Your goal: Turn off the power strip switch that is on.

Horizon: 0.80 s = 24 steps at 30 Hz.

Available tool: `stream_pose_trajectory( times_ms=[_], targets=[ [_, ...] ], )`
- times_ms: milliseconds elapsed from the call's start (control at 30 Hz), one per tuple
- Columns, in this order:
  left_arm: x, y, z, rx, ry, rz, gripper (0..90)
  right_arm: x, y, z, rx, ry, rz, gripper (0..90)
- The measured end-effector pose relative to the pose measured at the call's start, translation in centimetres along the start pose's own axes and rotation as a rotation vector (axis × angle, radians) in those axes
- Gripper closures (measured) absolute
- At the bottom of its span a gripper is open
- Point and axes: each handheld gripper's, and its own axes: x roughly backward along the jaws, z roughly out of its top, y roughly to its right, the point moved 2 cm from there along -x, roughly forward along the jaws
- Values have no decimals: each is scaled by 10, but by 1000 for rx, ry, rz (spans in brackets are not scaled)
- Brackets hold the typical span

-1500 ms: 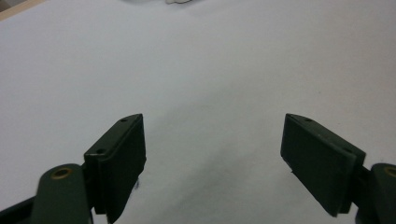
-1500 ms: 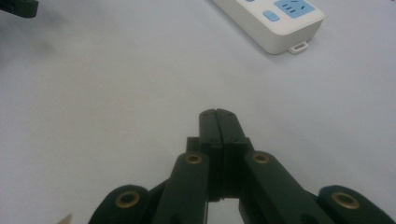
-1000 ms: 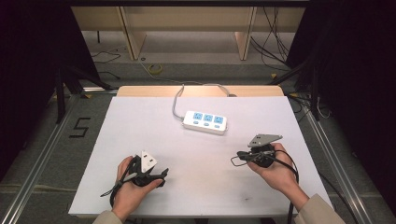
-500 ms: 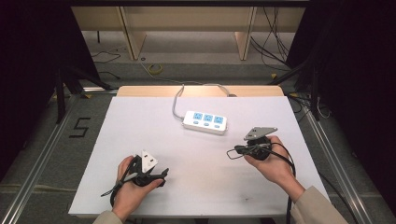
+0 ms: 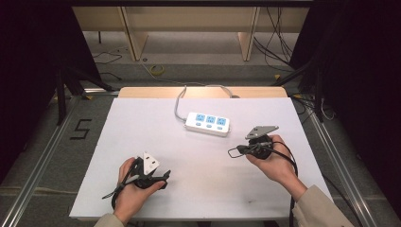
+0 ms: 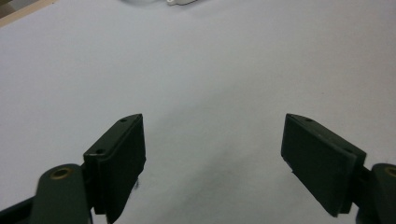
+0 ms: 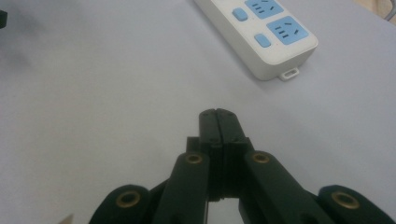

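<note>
Right gripper (image 7: 218,114), jaws pressed together and empty, power strip (image 7: 261,35) just ahead; left gripper (image 6: 212,144), jaws wide apart over bare bench (image 6: 210,70)

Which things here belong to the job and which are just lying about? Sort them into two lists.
Belongs to the job:
- power strip, nearest the closed right hand-held gripper
- right hand-held gripper, pointing toward it
- left hand-held gripper, open over bare table

Just lying about:
- yellow cable coil on the floor beyond the table
- number 5 marking on the floor
</note>
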Motion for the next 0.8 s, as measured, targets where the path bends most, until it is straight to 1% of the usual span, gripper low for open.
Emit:
stream_pose_trajectory(
  times_ms=[800],
  targets=[
    [-1,2,1,-1,5,-2,218,-7,7,15,3,-17,-10,900]
  ],
)
